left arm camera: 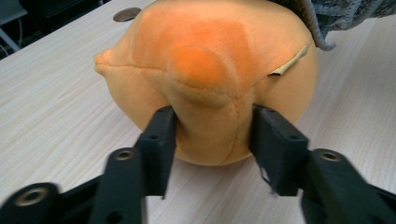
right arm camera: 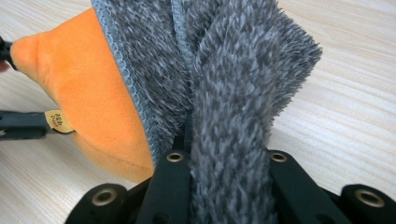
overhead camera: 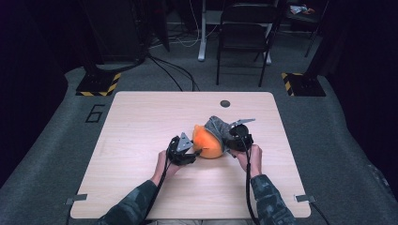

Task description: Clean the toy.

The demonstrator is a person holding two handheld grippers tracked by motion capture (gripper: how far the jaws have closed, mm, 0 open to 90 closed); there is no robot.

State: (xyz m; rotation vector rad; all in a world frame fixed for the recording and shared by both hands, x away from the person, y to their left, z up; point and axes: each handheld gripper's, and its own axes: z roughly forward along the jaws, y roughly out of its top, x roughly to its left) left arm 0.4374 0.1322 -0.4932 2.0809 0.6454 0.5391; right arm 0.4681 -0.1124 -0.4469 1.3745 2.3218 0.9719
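An orange plush toy lies on the wooden table, right of its middle. A grey fuzzy cloth drapes over the toy's far right side. My left gripper sits at the toy's near left. In the left gripper view its jaws flank a bulge of the plush toy without visibly squeezing it. My right gripper is on the toy's right. In the right gripper view it is shut on a thick fold of the grey cloth, with the orange plush beside it and a small tag on that.
A round cable hole is set in the table's far edge. Behind the table stand a folding chair and yellow-black striped stand bases. The table's left half and near edge offer free room.
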